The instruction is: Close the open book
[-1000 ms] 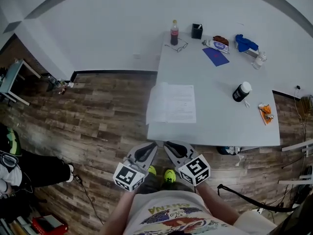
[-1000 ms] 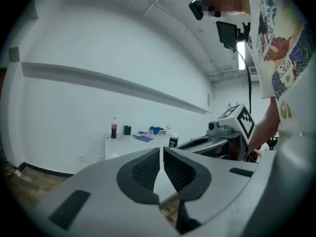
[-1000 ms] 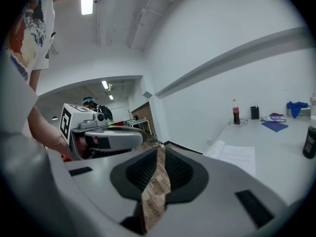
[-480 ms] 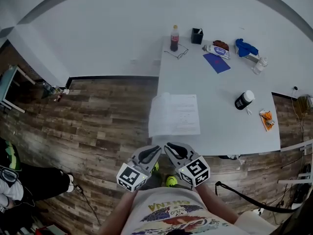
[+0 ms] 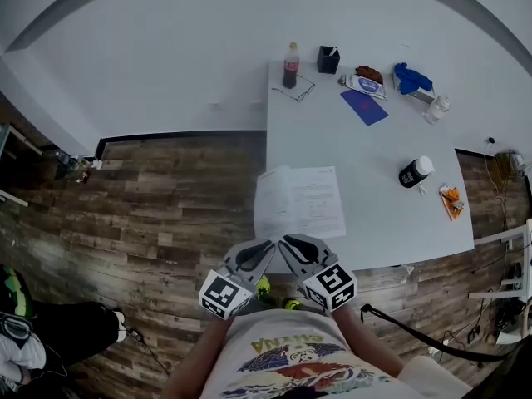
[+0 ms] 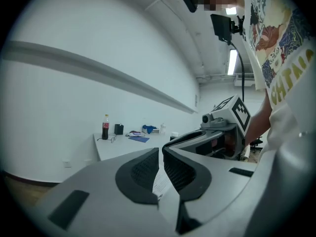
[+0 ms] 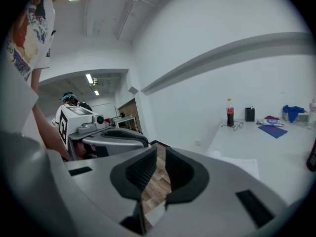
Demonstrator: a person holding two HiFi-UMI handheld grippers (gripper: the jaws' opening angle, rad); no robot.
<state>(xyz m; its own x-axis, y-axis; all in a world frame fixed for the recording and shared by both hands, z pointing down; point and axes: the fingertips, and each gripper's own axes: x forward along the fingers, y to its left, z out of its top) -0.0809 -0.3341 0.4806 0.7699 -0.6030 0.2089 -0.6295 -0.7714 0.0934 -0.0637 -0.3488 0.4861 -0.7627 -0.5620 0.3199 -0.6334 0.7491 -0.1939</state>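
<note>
Plainly, the open book (image 5: 301,203) lies flat at the near-left corner of the tabletop (image 5: 374,227), w/ its left leaf apparently jutting a little past the tabletop's left edge, over the wood floor (image 5: 166,206). It looks thin and paper-soft, i.e. prob. light, floppy, easy to crease or slide on the smooth white top. Best hold, as a judgement: the outer edge of the left leaf, where the overhang leaves room for a jaw underneath; then fold it over toward the spine, not drag it.

The left gripper (image 5: 259,250) and right gripper (image 5: 289,245) hang side by side just short of the tabletop's near edge, tips aimed at the book, not touching it. Both have jaws drawn together to a mere slit, nothing btwn them, so either needs opening before a pinch.

Room: bare tabletop right of the book; the black jar (image 5: 413,173) stands well apart to the right, and the bottle (image 5: 290,65) etc. sit at the far end. The near and left edges are the ones to watch.
</note>
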